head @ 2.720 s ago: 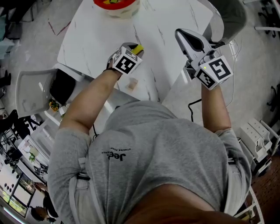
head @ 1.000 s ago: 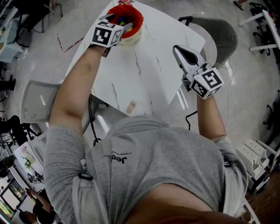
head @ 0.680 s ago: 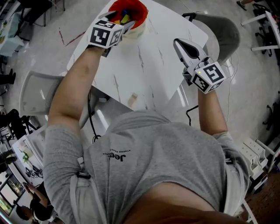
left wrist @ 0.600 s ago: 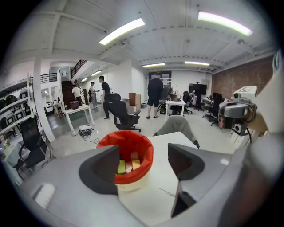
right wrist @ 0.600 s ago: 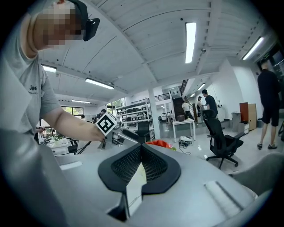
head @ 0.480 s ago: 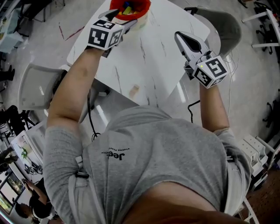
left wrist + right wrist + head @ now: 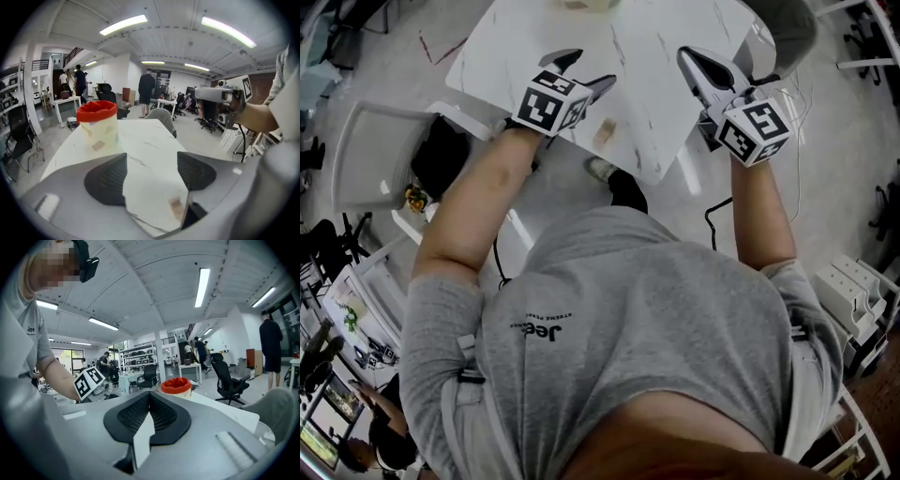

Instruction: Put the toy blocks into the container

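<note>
Since a block (image 7: pixel 603 132) lies at the near edge of the tabletop (image 7: pixel 652 89), the left hand-held gripper (image 7: pixel 587 73) is seemingly held open beside it, the right hand-held gripper (image 7: pixel 688 58) closed.

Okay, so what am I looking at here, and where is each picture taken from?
A person holds a grabbing tool in each hand; the patterned cubes are part of them. One picture looks down from a camera on the person's head; the other two come from cameras on the tools. On the white table stand a red-rimmed container and, near the edge, one small wooden block. The left tool is open and empty; the right tool is shut, holding nothing.
</note>
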The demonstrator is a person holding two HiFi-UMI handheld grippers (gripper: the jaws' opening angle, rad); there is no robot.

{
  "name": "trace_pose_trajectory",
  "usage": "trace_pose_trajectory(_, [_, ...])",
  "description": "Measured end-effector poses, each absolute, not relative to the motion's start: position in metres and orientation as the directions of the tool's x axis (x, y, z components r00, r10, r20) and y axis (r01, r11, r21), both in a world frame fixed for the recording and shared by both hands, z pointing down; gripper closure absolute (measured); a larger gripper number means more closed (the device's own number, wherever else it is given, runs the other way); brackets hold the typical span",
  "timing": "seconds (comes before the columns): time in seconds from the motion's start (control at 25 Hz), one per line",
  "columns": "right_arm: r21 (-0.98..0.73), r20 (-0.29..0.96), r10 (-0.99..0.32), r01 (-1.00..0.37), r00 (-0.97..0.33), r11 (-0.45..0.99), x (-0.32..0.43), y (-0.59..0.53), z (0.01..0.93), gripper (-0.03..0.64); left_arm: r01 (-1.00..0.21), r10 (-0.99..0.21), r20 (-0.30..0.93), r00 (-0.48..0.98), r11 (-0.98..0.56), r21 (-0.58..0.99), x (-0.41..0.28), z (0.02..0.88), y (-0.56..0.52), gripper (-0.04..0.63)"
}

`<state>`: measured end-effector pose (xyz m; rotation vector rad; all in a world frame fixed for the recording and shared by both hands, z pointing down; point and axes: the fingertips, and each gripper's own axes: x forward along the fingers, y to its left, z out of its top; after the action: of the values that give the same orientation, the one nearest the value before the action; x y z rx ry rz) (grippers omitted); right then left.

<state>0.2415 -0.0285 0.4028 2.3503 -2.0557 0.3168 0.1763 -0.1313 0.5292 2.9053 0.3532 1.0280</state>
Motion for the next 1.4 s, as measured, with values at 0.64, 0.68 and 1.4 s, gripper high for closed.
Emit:
trace_pose_trajectory(0.64, [-0.151,0.192,-0.959,-0.959,0.209,-0.239,0.162,0.050,0.441,0.614,0.269,0.226,0.782,0.582,-0.960,0.077,0.078,0.673,-0.042,0.229])
trace_pose_trajectory(0.68, [-0.149,0.191,-0.957,-0.958,0.217,-0.247,0.162,0.055,0.441,0.614,0.271,0.220,0.788,0.575,-0.960,0.070,0.078,0.678,-0.042,0.238])
trace_pose_trajectory(1.4, [-0.133,0.150,-0.951,-0.948,0.271,-0.291,0.172,0.081,0.420,0.614,0.287,0.216,0.725,0.654,-0.958,0.026,0.107,0.614,-0.061,0.400])
